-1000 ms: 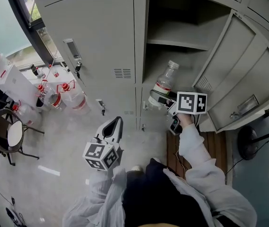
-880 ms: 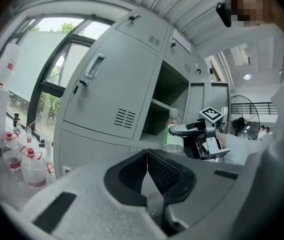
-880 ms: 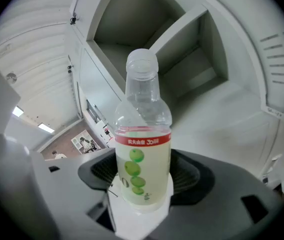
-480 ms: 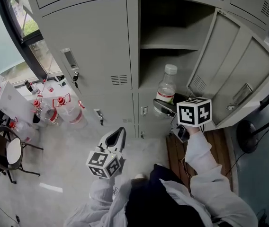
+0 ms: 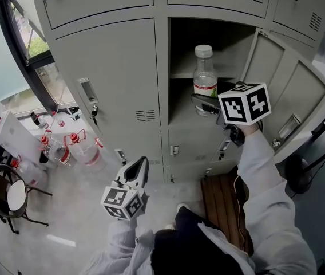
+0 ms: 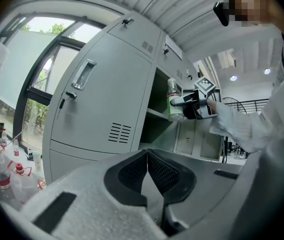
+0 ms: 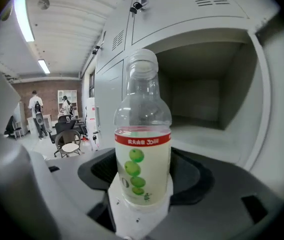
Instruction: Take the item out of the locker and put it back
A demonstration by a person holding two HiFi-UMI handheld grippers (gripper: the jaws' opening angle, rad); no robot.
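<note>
A clear plastic bottle (image 5: pixel 205 79) with a white cap and a red-and-green label stands upright in my right gripper (image 5: pixel 203 103), whose jaws are shut on its lower body. It hangs in front of the open locker compartment (image 5: pixel 217 39), level with the shelf (image 5: pixel 179 75). In the right gripper view the bottle (image 7: pixel 142 134) fills the middle, the locker's inside (image 7: pixel 207 99) behind it. My left gripper (image 5: pixel 137 167) is held low before the closed grey doors, shut and empty; its jaws meet at their tips (image 6: pixel 147 153). The bottle (image 6: pixel 173 101) shows far off in the left gripper view.
The locker door (image 5: pixel 282 105) hangs open to the right of the compartment. Closed locker doors (image 5: pixel 108 73) with a handle fill the left. Several water jugs (image 5: pixel 74 148) and a chair (image 5: pixel 8 196) stand on the floor at left. A wooden pallet (image 5: pixel 222 202) lies below the lockers.
My right gripper has risen with the bottle from the lower locker's level up to the open compartment, and the bottle has turned from tilted to upright. The left gripper has hardly shifted.
</note>
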